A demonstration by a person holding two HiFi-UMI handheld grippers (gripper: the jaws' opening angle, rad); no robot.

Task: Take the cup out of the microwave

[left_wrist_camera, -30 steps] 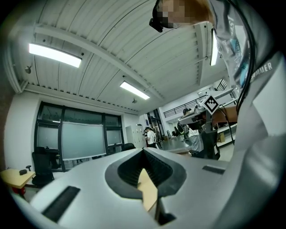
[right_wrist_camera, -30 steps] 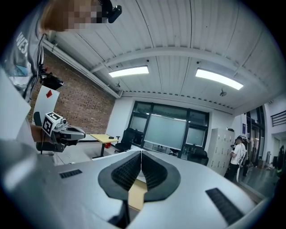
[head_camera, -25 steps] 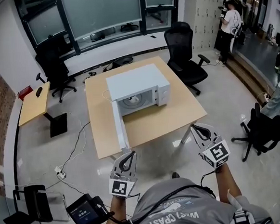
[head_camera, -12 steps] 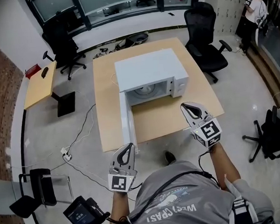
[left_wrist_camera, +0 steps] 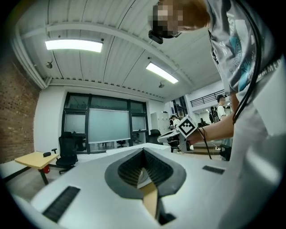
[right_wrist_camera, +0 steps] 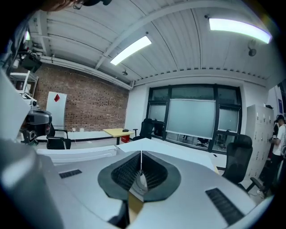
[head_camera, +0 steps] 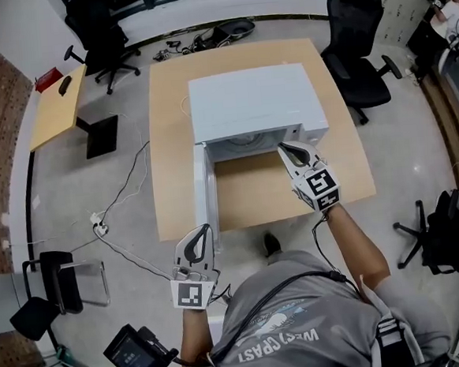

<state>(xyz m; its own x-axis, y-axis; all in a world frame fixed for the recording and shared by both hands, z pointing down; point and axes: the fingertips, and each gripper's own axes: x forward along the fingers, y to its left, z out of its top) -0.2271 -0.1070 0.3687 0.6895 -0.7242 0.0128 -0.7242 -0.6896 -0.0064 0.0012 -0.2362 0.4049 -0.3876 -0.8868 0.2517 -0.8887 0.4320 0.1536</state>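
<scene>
The cup cannot be made out inside the open microwave. The right gripper, jaws pressed together and empty, points at the cavity's right side. The left gripper, likewise closed, is beside the swung-open door's outer edge.

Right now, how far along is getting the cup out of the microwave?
Done: the microwave door stands open. In hand: the right gripper is at the opening, jaws together, holding nothing; the left gripper is by the table edge, also empty. Left: reaching in, gripping the cup, lifting it out. I cannot make out the cup inside.
</scene>
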